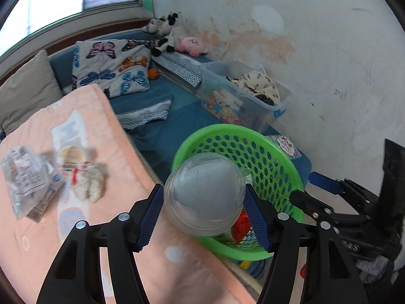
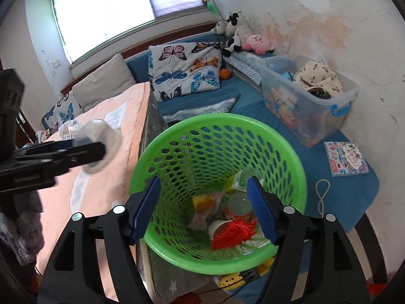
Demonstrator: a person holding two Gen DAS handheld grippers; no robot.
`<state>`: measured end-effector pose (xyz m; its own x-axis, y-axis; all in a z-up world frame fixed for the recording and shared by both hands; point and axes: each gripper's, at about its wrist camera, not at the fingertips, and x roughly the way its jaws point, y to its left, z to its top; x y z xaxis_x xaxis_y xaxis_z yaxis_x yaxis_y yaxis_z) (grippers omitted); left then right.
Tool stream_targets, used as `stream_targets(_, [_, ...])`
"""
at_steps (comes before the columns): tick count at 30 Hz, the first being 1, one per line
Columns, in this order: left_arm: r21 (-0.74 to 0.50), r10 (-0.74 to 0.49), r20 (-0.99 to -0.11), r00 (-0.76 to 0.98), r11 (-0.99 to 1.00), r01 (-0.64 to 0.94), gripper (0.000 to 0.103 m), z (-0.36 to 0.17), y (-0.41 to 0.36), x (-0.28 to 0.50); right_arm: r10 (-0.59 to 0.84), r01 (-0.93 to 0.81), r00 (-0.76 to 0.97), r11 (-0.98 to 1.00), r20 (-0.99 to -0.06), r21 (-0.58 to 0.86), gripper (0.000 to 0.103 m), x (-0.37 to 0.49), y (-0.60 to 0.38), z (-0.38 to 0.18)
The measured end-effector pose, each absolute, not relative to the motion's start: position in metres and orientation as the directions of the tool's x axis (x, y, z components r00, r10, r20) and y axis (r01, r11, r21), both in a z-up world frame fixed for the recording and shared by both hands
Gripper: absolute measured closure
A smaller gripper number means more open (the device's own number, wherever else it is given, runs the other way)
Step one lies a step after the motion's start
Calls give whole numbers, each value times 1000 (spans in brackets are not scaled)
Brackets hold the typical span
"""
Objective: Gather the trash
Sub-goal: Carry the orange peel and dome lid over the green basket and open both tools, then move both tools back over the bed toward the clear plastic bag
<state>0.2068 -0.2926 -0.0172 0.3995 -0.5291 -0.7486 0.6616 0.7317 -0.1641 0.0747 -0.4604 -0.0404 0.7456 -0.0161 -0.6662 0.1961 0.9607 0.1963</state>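
My left gripper [image 1: 203, 215] is shut on a clear plastic dome lid [image 1: 205, 193] and holds it over the near-left rim of the green perforated basket [image 1: 276, 174]. The lid and that gripper also show at the left of the right wrist view [image 2: 101, 144]. My right gripper [image 2: 203, 210] is open and empty above the basket [image 2: 177, 136], which holds a red net [image 2: 234, 230], a cup and wrappers. A plastic wrapper [image 1: 24, 174] and a crumpled tissue [image 1: 88, 182] lie on the peach blanket [image 1: 121, 152].
A clear storage box [image 2: 311, 96] with clothes and toys stands against the stained wall. Butterfly pillows [image 2: 184, 68], plush toys [image 2: 240, 33] and a small book [image 2: 346, 158] lie on the blue mattress. A window is at the back.
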Motion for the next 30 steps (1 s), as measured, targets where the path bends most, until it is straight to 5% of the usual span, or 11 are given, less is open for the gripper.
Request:
stream_targets(11, [-176,-515,-788,337,714,678,40,-41,-325,206,-35,218,753,955,-657,199,23,59,-470,-42])
stream_targets(16, [-194,-532,-781,327,704,683,29,-44,-323,205,-31,218,753,954,-658,205,22,60,-470,-43])
stream_targets(30, [-157,-489,-754,438,782,603,26,-27,-258,213,18,136,757,974,-653,184,21,79,-433,-34])
